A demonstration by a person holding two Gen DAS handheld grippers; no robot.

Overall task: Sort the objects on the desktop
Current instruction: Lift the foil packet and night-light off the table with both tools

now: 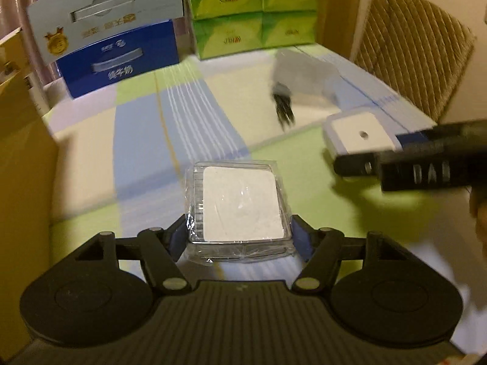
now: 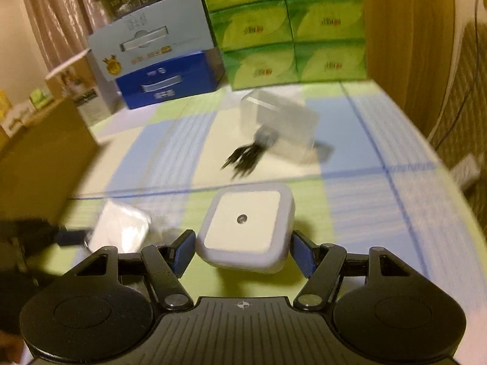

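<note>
Now left fingers (image 1: pixel 240 235) clamped on flat wrapped box (image 1: pixel 239 203); right fingers (image 2: pixel 243 251) gripping face-up night light (image 2: pixel 245 228).

Surface: a table under a checked cloth (image 1: pixel 194 115) of pale green, blue and cream.
Far edge: a blue carton (image 1: pixel 121 60) and stacked green tissue packs (image 1: pixel 252 15) stood on it.
Middle: a clear plastic box (image 2: pixel 280 121) lay beside black clips (image 2: pixel 243 158).
</note>
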